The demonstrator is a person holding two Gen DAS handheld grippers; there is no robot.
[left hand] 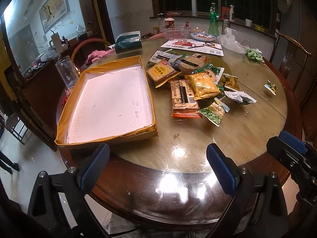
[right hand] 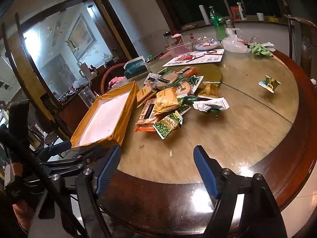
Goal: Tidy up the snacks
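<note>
Yellow, orange and green snack packets (left hand: 190,83) lie in a loose pile at the centre of the frame in both views, on the round table (left hand: 247,130), just right of a shallow cardboard tray (left hand: 111,99) with brown taped walls and a white floor. Nothing is in the tray yet, so I judge the sorting is only at its beginning. One small green packet (left hand: 271,86) lies well apart, toward the right edge of the frame.

At the bottom of each view, above the near rim of the table, the left gripper (left hand: 158,168) and the right gripper (right hand: 156,170) are both spread, with nothing between the blue pads. The next move, I think, calls for reaching forward to the nearest packet, perhaps the green pea bag (right hand: 166,127), closing on its edge and carrying it to the tray.

The table top is glossy and reflects lamps. Behind stand a green bottle (left hand: 213,19), a plate, a plastic bag, chairs and a dark window.
</note>
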